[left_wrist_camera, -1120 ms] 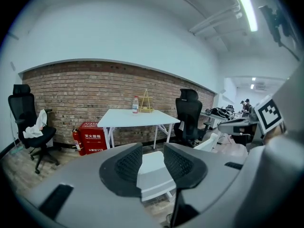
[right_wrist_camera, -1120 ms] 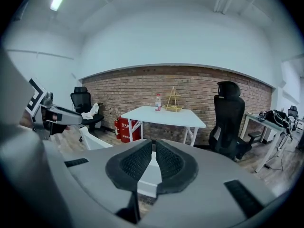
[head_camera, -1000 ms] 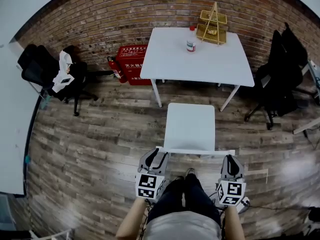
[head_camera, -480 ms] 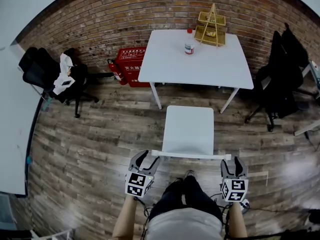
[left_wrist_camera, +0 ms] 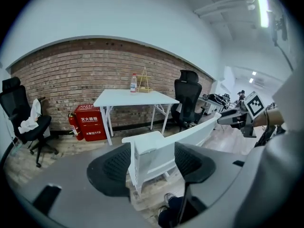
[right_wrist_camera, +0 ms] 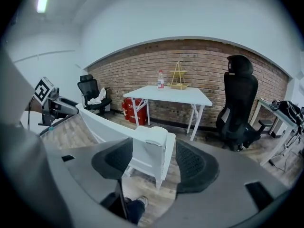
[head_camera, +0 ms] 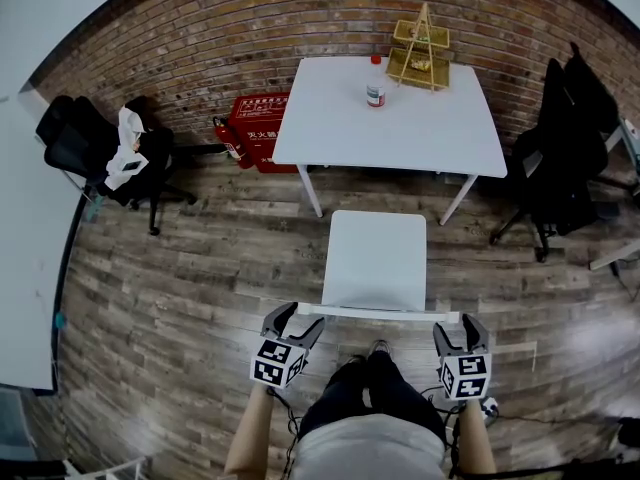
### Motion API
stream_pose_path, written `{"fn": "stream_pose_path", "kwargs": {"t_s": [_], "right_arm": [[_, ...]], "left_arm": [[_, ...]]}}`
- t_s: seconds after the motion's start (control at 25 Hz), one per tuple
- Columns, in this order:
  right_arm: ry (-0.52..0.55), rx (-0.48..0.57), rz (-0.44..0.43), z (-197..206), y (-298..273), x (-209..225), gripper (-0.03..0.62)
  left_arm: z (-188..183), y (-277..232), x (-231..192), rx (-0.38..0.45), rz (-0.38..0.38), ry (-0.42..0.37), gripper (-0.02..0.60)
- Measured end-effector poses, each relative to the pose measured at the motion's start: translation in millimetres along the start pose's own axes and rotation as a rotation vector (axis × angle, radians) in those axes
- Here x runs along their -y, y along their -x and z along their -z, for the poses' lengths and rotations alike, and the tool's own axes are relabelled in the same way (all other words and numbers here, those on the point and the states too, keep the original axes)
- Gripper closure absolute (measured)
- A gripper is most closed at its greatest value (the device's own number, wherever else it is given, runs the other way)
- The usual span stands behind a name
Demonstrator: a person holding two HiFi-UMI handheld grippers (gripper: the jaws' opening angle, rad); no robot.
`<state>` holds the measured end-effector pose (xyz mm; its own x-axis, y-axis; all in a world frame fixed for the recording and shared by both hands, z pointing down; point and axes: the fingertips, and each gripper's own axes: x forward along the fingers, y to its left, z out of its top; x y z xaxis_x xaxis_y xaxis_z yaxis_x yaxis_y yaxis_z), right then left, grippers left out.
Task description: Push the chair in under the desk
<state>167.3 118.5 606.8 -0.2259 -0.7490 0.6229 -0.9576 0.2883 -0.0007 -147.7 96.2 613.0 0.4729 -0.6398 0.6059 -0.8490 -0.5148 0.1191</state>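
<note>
At far left a black office chair [head_camera: 90, 146] draped with a white cloth [head_camera: 124, 148] stands against the brick wall [head_camera: 230, 28], and next along are a fire extinguisher [head_camera: 228, 136] and a red box [head_camera: 260, 126] on the plank floor [head_camera: 180, 268].

The left tool [head_camera: 293, 318] sits at the left end of the top rail [head_camera: 380, 313] of the white chair [head_camera: 375, 258]. Its jaws have just been opening and now stand wide, with the rail's corner between them; the right pad stands clear of it, and the left pad lies close beside it with no squeeze to be seen.

The chair stands on the floor in front of the white worktop [head_camera: 420, 128], facing it, its seat short of the near edge and not yet underneath (the person's legs [head_camera: 370, 393] are directly behind the backrest). On the worktop's far side a small bottle [head_camera: 375, 80] stands beside a wooden tiered rack [head_camera: 421, 48].

The right tool [head_camera: 460, 330] mirrors the left at the rail's other end. Its jaws too have just been opening and are spread wide, the rail's right corner between the pads and neither pad pressing on it.

At far right, dark office chairs [head_camera: 560, 138] stand by the wall.
</note>
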Motion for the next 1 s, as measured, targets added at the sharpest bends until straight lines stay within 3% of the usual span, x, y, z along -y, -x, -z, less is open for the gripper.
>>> {"fn": "stream_pose_path", "kwargs": {"t_s": [0.32,1.0], "right_arm": [[0.055,-0.023,-0.029,0.2,-10.1,-2.6,0.318],[0.081,0.005,-0.083,-0.8,-12.7,-3.9,0.335]], "left_arm": [[3.5,-19.3,3.8,-0.042,0.036,0.012,0.298],[1.3,-24.2,4.8,-0.006,0.025,0.036,0.284]]}}
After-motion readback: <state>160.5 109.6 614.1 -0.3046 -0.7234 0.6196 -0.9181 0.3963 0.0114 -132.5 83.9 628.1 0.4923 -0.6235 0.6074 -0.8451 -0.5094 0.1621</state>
